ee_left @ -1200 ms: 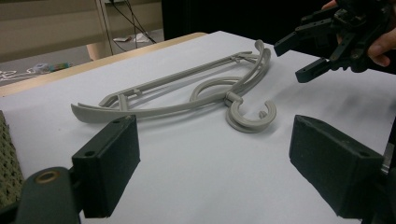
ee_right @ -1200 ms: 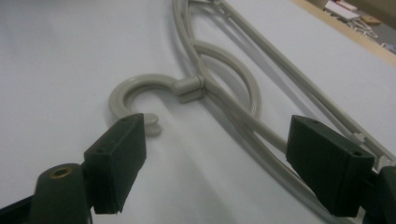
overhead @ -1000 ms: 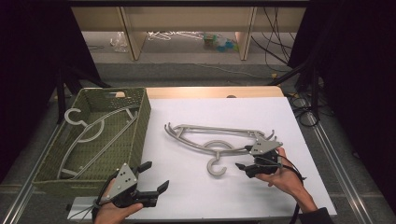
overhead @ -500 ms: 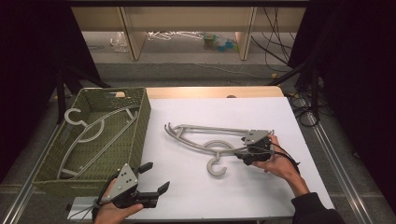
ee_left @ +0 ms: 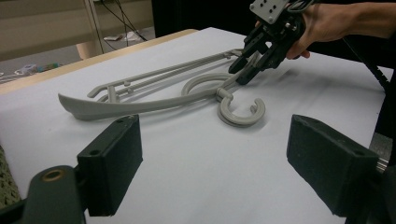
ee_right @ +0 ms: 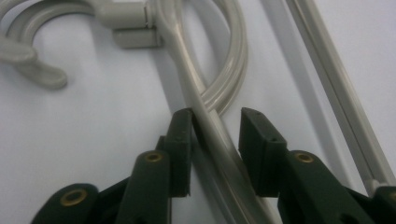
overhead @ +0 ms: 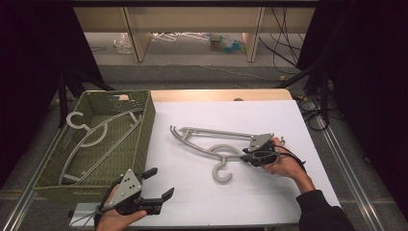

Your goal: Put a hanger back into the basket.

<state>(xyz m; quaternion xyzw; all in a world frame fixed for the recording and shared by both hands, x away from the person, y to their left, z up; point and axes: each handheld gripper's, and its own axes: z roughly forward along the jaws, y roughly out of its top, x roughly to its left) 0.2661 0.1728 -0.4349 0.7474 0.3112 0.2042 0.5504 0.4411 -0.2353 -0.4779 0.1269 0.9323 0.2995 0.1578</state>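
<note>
place: lab recording booth | cues: black curtains [overhead: 29,72]; white table [overhead: 269,120]; floor cables [overhead: 288,33]

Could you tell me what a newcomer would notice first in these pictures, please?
First, the grey hanger lying flat on the white table, with the right gripper astride its arm, jaws just closing though a gap shows beside one pad. Next, the green basket at the left, holding another hanger. The left gripper waits open at the near edge.

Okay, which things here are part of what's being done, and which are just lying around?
In the job:
- grey hanger on the white table
- right gripper, jaws just closing around its arm
- green basket

Lying about:
- hangers on the floor
- cables
</note>
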